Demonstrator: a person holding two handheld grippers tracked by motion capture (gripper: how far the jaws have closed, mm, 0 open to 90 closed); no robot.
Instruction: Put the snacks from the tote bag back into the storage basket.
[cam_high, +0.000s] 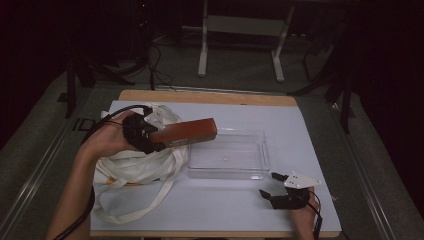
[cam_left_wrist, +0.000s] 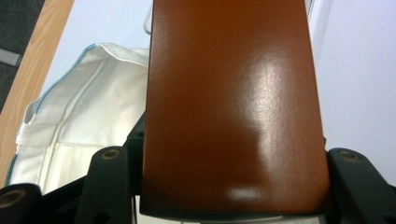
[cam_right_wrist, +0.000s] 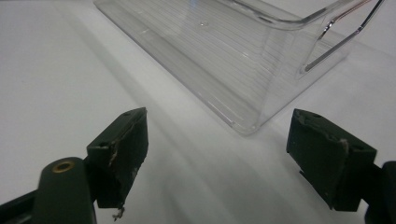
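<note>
1. White cloth tote bag (cam_high: 137, 167) lies crumpled at the left of the table (cam_high: 310, 130), its straps trailing toward the near edge.
2. Left gripper (cam_high: 159, 137) hangs above the bag, its jaws clamped on a reddish-brown box (cam_high: 190, 131).
3. Held level, the box reaches right, its far end over the left rim of the clear plastic bin (cam_high: 229, 155).
4. Right gripper (cam_high: 269, 184) rests near the bin's front right corner, jaws spread wide with nothing between them.
</note>
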